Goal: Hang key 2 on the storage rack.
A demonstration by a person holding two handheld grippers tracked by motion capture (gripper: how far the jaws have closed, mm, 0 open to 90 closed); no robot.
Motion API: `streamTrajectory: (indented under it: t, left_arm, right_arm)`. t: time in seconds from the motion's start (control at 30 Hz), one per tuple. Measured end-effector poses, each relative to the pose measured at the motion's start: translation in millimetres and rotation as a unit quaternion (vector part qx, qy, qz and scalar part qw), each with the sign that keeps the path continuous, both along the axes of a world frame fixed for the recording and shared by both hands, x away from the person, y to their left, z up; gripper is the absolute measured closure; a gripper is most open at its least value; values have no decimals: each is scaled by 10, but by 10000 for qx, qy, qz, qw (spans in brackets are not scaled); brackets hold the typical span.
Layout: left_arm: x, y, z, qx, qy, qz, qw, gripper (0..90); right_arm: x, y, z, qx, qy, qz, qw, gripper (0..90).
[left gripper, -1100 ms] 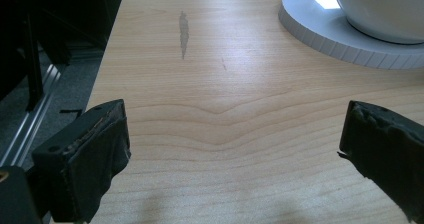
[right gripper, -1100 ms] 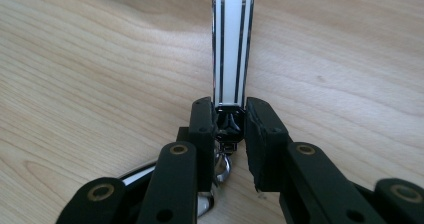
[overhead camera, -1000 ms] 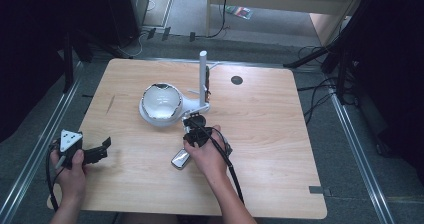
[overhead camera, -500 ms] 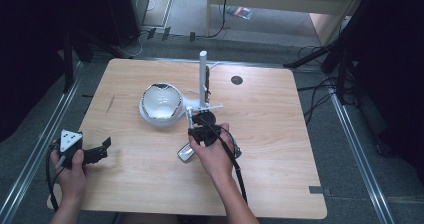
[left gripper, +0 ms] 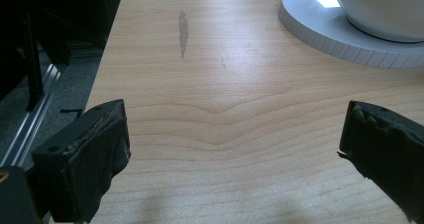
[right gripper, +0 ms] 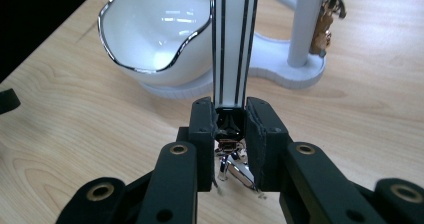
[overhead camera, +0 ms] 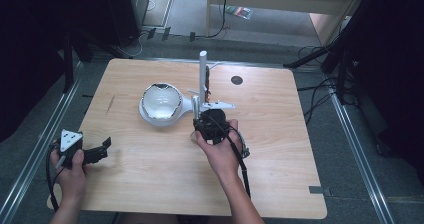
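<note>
Strap [right gripper: 234, 44], white with black stripes, pinched at its clasp end between right gripper [right gripper: 232, 121] jaws, at 6 o'clock of stand [right gripper: 306, 24]. Risks: slipping from so narrow a grip; snagging bowl [right gripper: 155, 29] rim at 9 o'clock. Left gripper [left gripper: 235, 149] jaws spread, empty over worktop [left gripper: 225, 99].

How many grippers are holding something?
1. The right gripper clamps a white black-striped strap near the bowl; the left gripper is open over bare table.
</note>
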State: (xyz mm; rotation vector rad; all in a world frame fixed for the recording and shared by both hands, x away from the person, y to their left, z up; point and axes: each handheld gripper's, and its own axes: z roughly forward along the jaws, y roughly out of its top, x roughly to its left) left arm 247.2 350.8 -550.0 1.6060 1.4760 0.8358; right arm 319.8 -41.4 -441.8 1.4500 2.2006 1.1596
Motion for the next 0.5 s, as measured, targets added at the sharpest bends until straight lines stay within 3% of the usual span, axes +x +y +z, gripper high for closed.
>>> streamTrajectory:
  t: [0.2, 0.5]
  left_arm:
    - [2, -3, 0, 3, -3, 4, 10000, 2]
    - [2, 0, -1, -9, -1, 6, 10000, 1]
  right_arm:
    - [-16, -55, 56, 76, -340, 34, 9994, 760]
    - [17, -138, 69, 192, -511, 22, 9985, 760]
